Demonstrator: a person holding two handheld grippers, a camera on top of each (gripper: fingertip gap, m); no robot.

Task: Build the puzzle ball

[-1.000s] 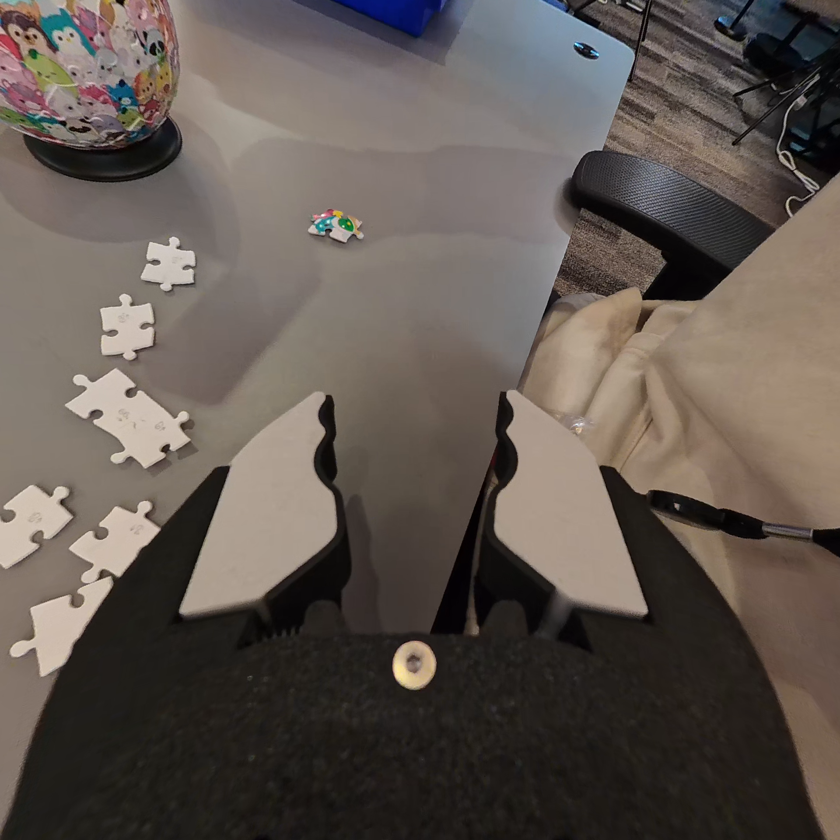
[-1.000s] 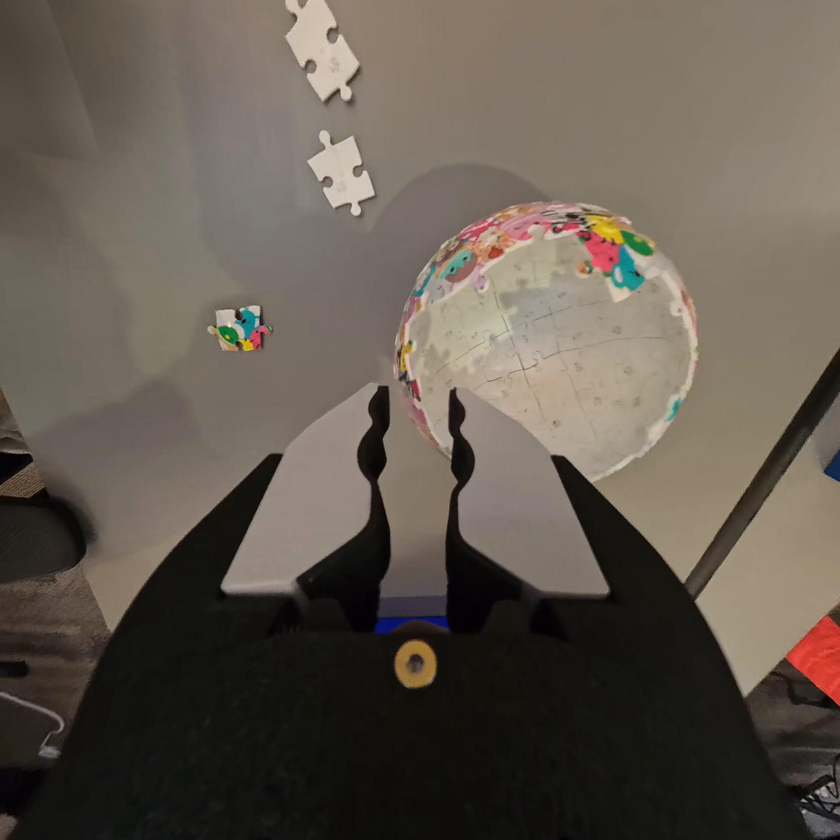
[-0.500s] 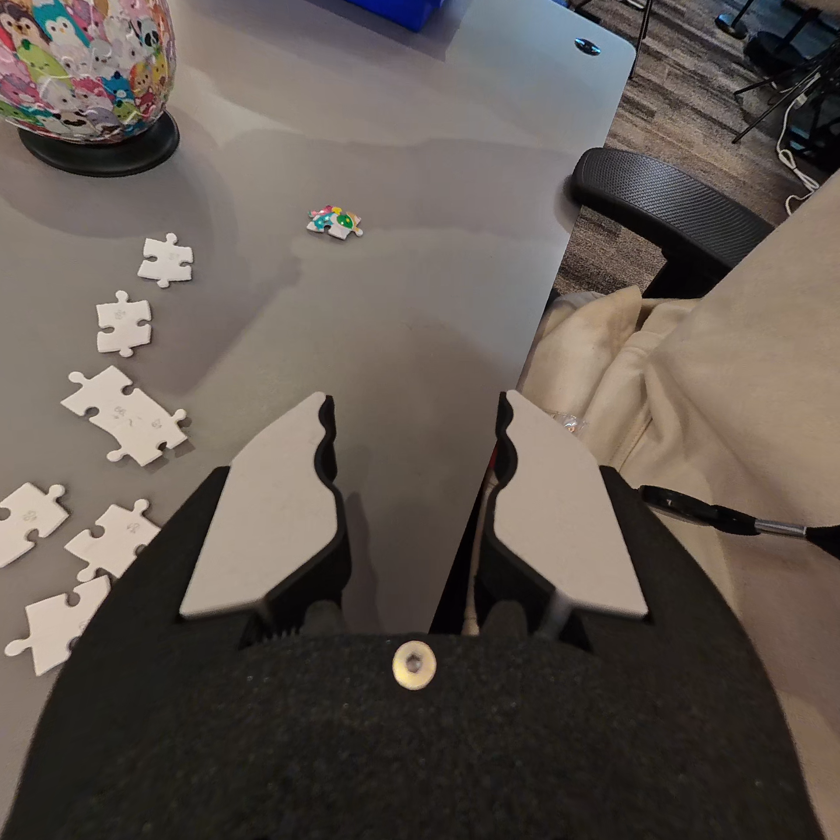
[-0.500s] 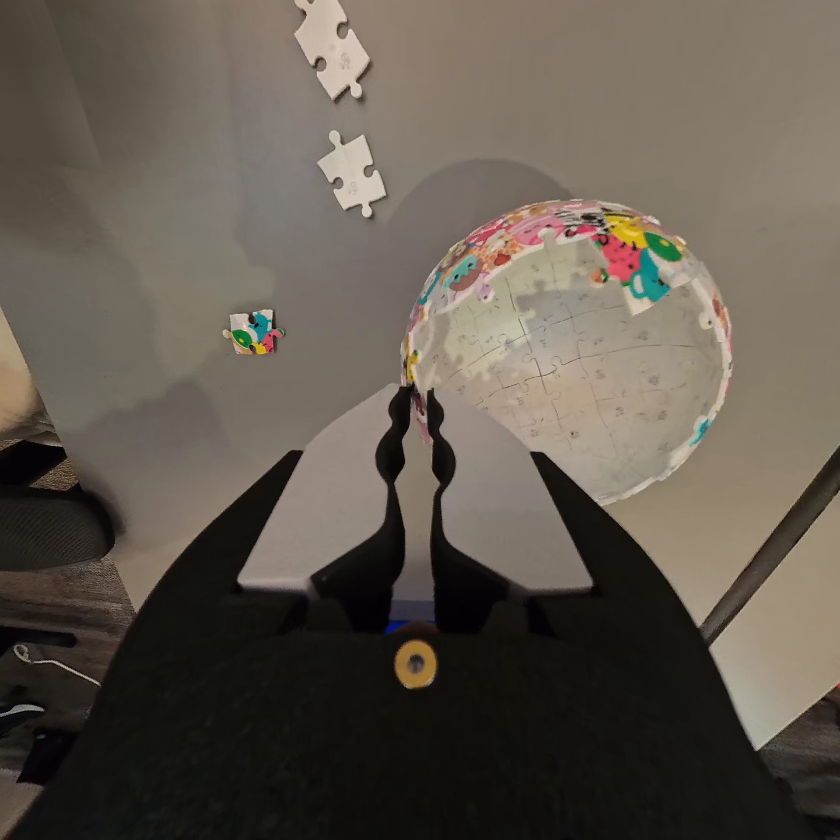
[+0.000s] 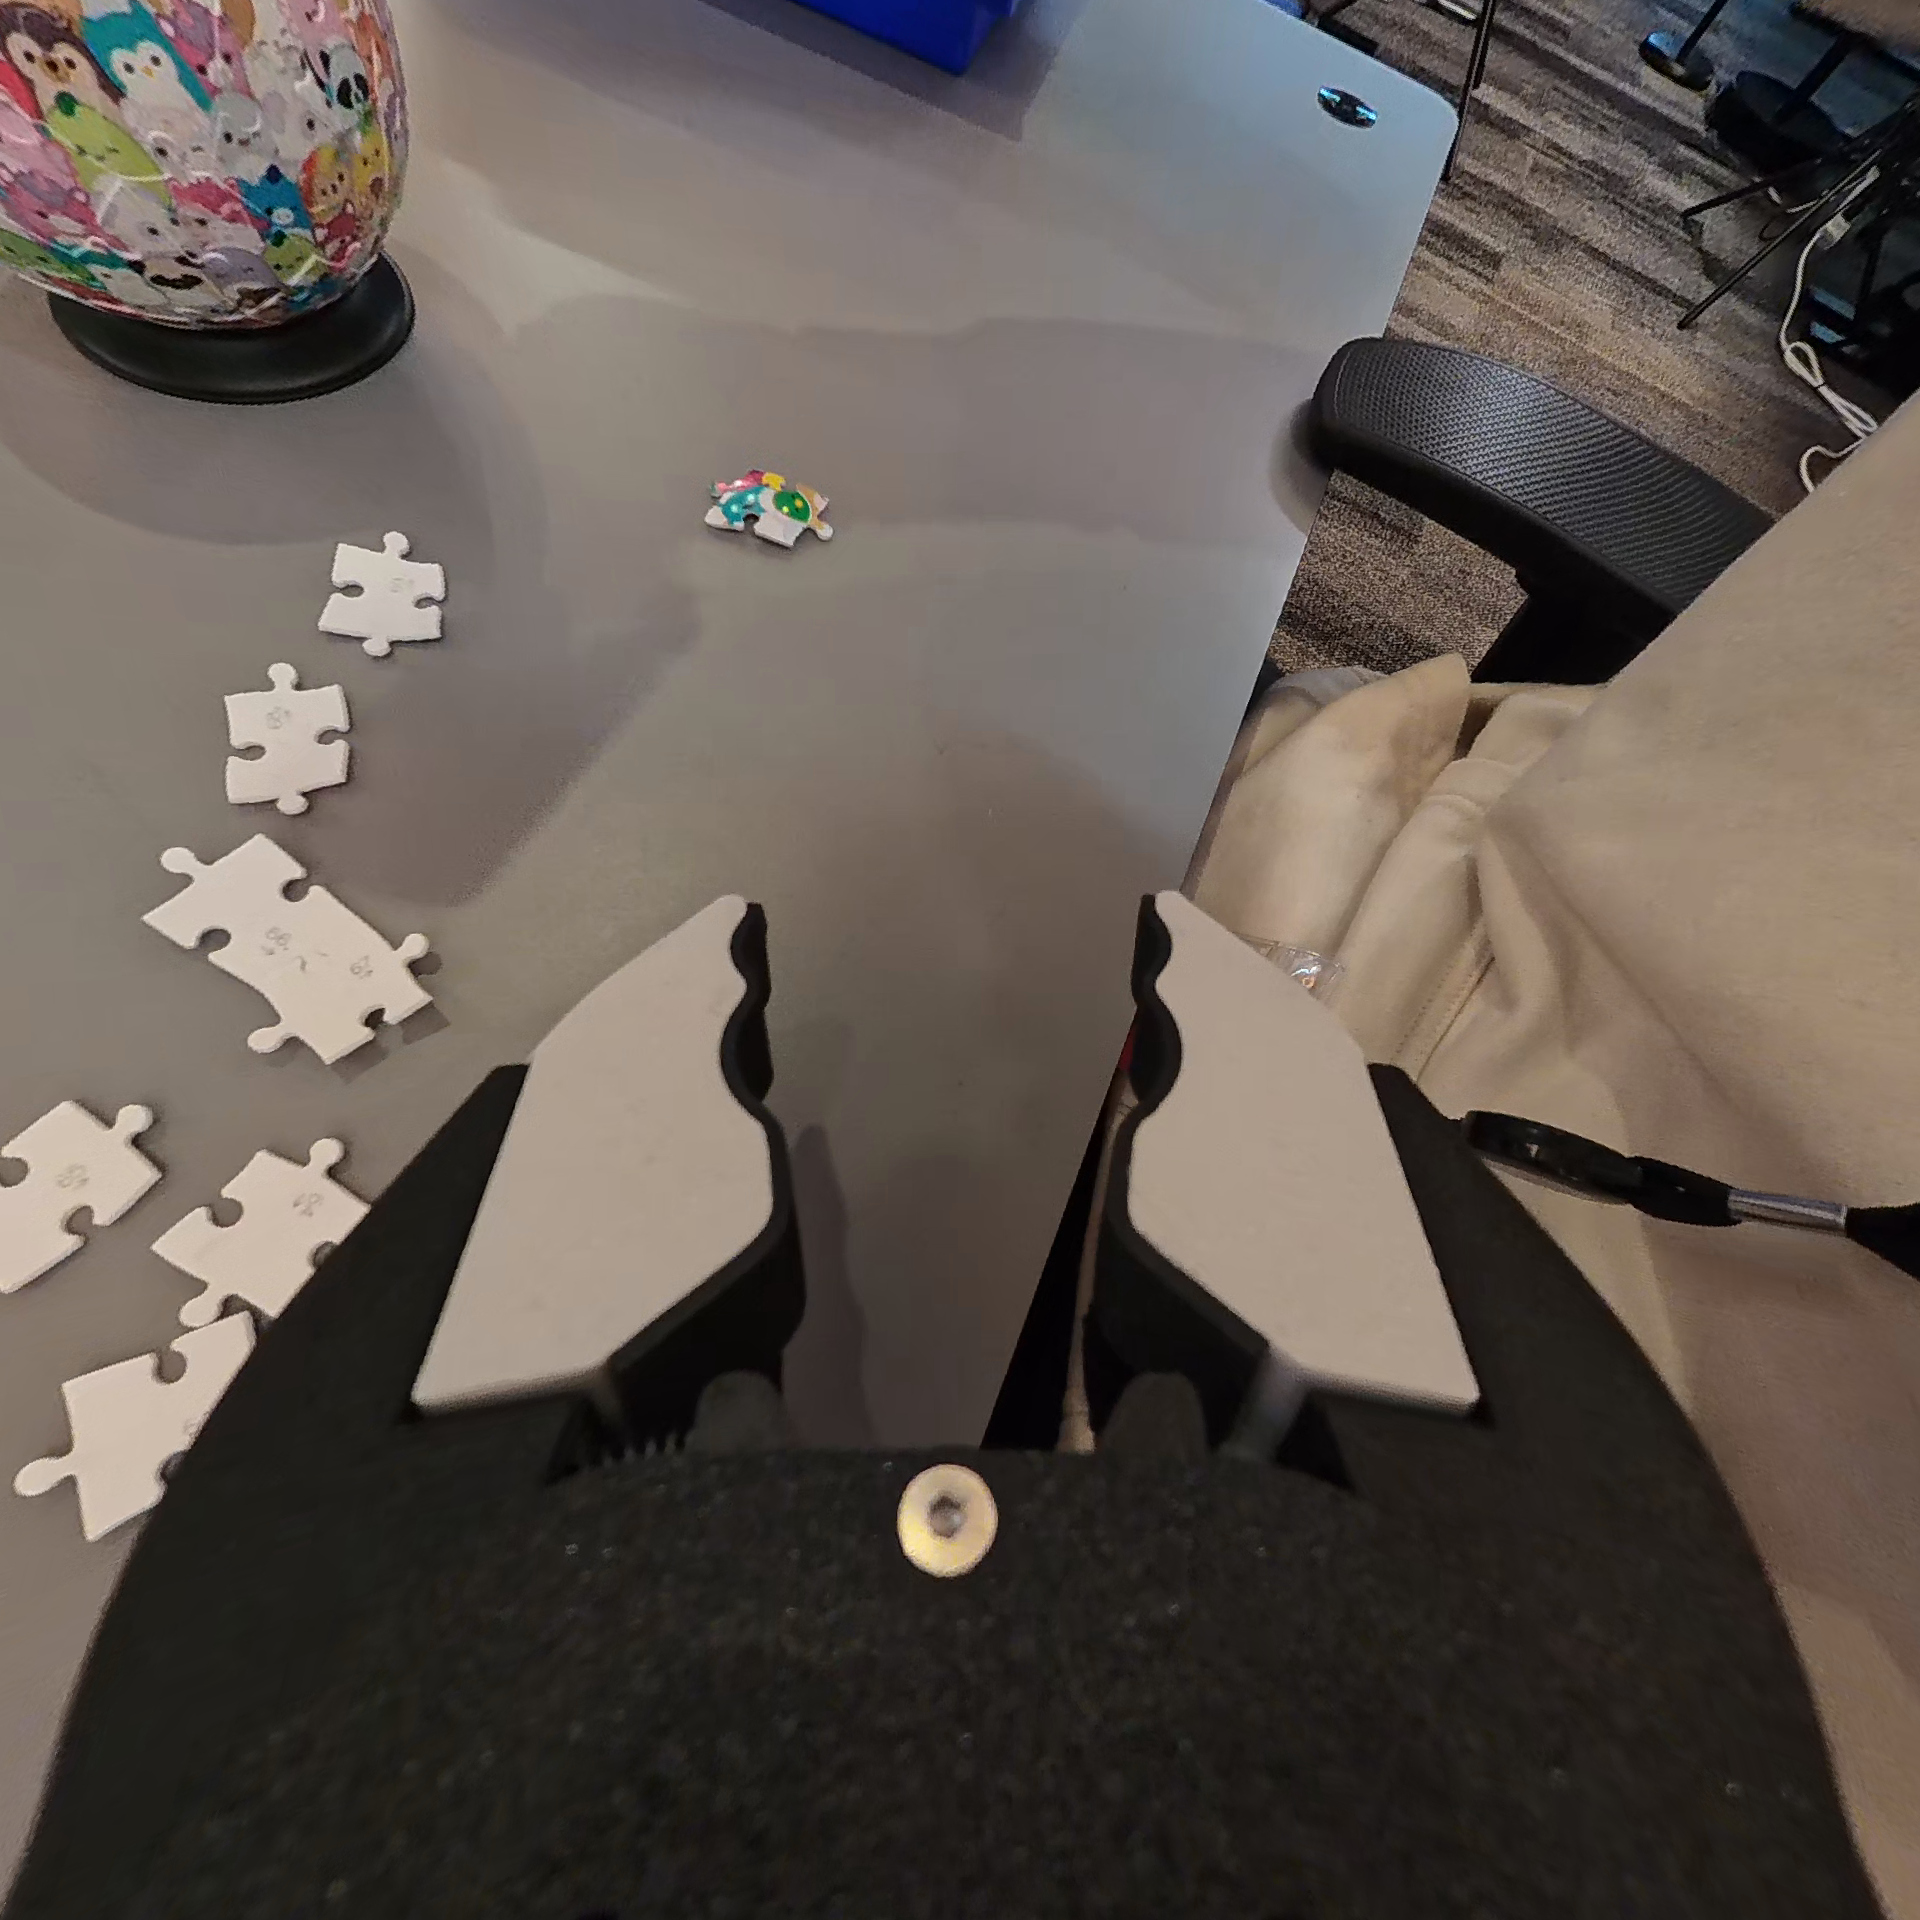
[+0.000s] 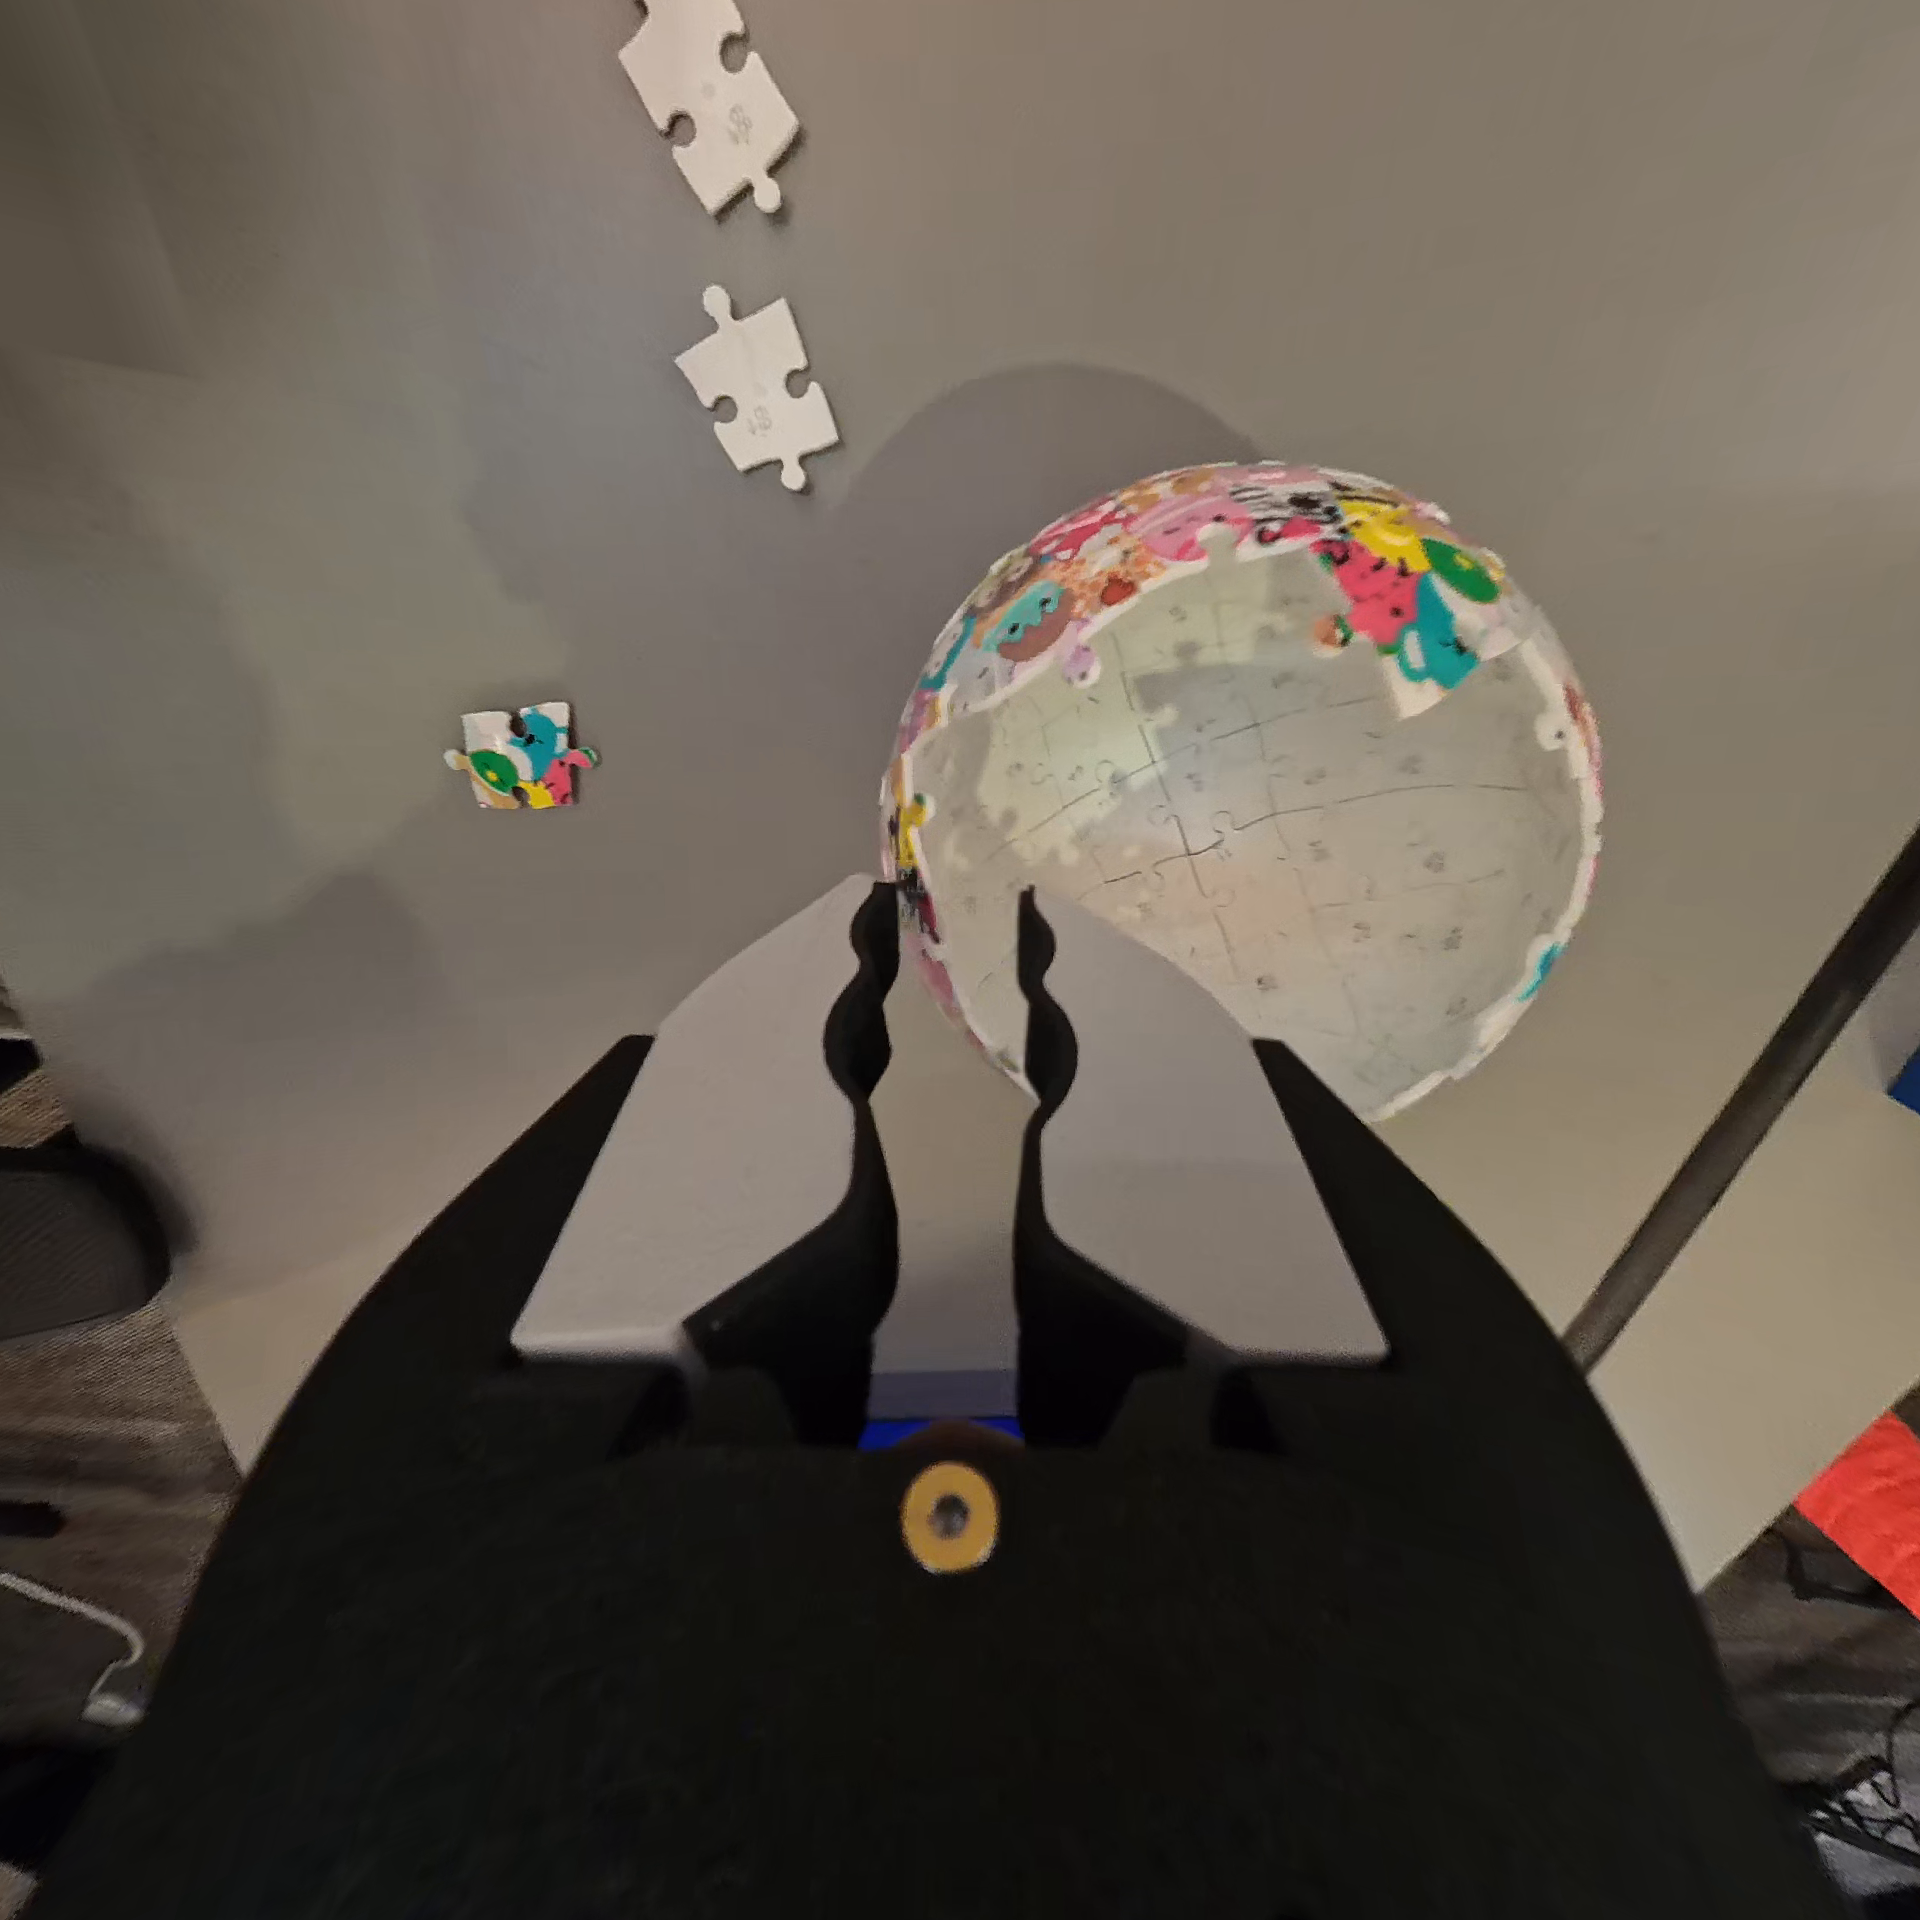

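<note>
The puzzle ball, covered in colourful characters, stands on a black ring stand at the far left of the grey table. In the right wrist view the ball has a wide gap that shows its white inside. My right gripper is partly open, with its fingers either side of the gap's lower left rim. One colourful loose piece lies face up; it also shows in the right wrist view. Several white face-down pieces lie at the left. My left gripper is open and empty over the table's near edge.
A black mesh chair and a person's beige garment lie past the table's right edge. A blue box sits at the far edge. Two white pieces lie beyond the ball. A dark pole slants at the right. Tip to tip, the grippers are about 25 cm apart. The colourful loose piece is about 15 cm from both grippers' fingertips. The right camera catches it too, in the right wrist view.
My right gripper narrowed almost shut half a second ago, has opened somewhat again, and has moved closer to the ball's rim. The left gripper has barely moved and stays open.
</note>
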